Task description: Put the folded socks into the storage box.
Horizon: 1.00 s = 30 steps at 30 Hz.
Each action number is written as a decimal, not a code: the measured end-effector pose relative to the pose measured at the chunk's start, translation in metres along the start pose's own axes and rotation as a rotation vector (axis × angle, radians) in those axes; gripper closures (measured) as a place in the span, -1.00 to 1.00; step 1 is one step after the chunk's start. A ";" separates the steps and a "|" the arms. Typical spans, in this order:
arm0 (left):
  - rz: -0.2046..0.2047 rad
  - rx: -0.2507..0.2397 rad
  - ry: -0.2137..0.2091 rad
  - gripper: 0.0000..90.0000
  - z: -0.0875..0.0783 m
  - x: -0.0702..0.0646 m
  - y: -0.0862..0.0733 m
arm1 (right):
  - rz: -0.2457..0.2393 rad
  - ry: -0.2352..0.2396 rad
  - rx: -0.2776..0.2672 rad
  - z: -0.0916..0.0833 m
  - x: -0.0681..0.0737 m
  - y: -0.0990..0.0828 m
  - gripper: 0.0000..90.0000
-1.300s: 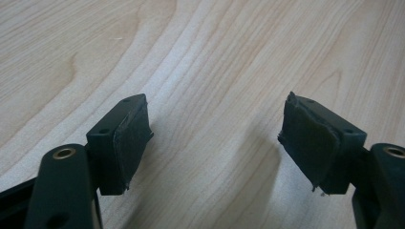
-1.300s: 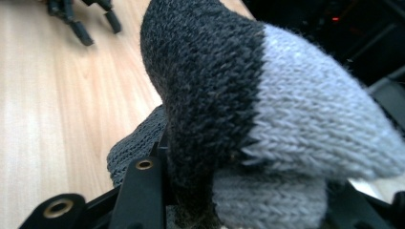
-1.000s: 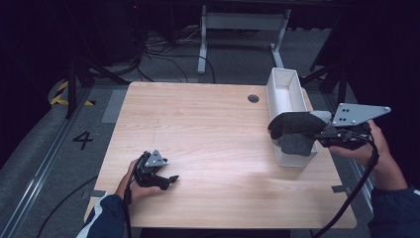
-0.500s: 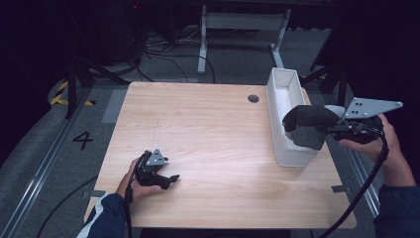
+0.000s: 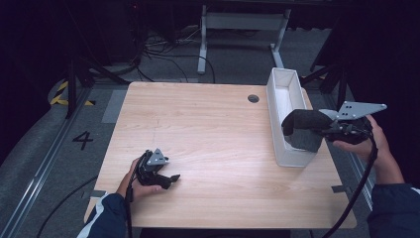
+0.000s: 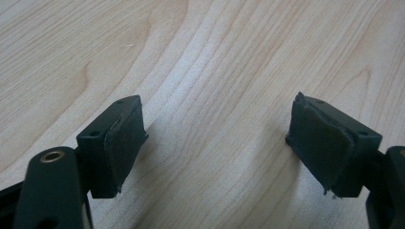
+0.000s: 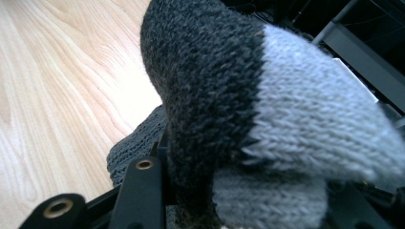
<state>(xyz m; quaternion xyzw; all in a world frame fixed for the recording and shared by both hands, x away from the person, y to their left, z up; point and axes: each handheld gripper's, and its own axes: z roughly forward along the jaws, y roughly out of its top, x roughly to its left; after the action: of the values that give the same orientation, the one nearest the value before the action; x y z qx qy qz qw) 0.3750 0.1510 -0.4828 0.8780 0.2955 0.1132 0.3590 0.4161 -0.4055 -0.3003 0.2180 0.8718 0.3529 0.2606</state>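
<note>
Table (image 5: 213,148): pale wood grain, smooth, faint sheen. Knitted sock (image 7: 248,109), seen above table: coarse wool-like cloth, dark grey and light grey, matt, fuzzy. White bin (image 5: 285,94) at table's right edge: smooth, matt walls. Left gripper (image 6: 217,143) pads: black, matt, rubber-like, edges frayed.

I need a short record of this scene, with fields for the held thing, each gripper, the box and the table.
held thing: dark grey and light grey knitted sock
right gripper: shut on sock, over the near end of the box
left gripper: open, nothing between the jaws, resting low on the table
box: white, long, open top, at the right side of the table
table: light wood, with a round hole near the box
</note>
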 end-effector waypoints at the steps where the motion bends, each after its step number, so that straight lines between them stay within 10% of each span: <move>1: 0.000 0.000 0.000 -0.55 0.000 0.000 0.000 | 0.002 0.000 0.004 0.001 0.000 -0.001 0.35; 30: 0.000 0.000 0.000 -0.55 0.000 0.000 0.000 | -0.001 -0.048 0.023 0.029 -0.006 -0.017 0.35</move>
<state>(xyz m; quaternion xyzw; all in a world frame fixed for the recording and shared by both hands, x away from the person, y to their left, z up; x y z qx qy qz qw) 0.3750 0.1510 -0.4828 0.8780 0.2956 0.1130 0.3592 0.4345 -0.4056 -0.3291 0.2288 0.8694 0.3372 0.2793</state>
